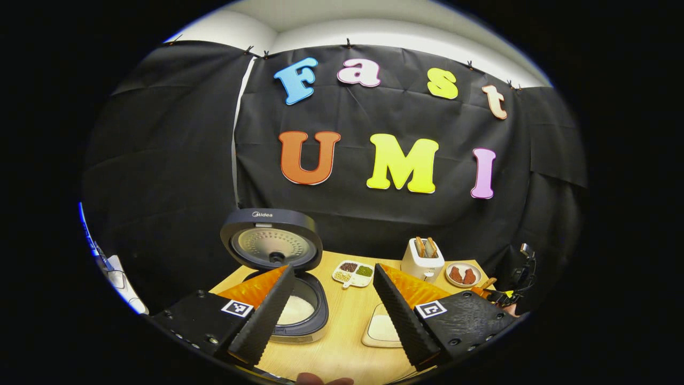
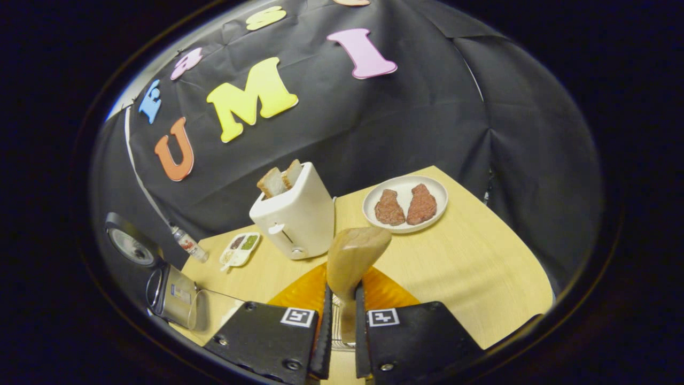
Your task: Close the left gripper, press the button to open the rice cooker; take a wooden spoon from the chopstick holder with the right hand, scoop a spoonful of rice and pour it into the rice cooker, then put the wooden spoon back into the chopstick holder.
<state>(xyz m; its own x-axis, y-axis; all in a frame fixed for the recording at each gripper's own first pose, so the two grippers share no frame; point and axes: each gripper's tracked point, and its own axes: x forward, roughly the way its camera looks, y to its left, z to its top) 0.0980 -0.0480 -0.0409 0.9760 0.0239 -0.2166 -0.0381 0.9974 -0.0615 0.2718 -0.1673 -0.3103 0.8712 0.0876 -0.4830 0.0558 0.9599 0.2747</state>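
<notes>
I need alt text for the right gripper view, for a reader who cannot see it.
The right gripper is shut on a wooden spoon, bowl upward, above a wooden table. Behind stand a white toaster with bread and a plate with two brown patties.

Left gripper (image 1: pixel 326 310) jaws spread wide; right gripper (image 2: pixel 341 321) jaws nearly closed, apparently clamping something.

Rice cooker (image 1: pixel 299 310) lid up, pot mouth unblocked; toaster (image 2: pixel 296 216) and plate (image 2: pixel 404 203) crowd table (image 2: pixel 481 267) far edge; right corner bare.
</notes>
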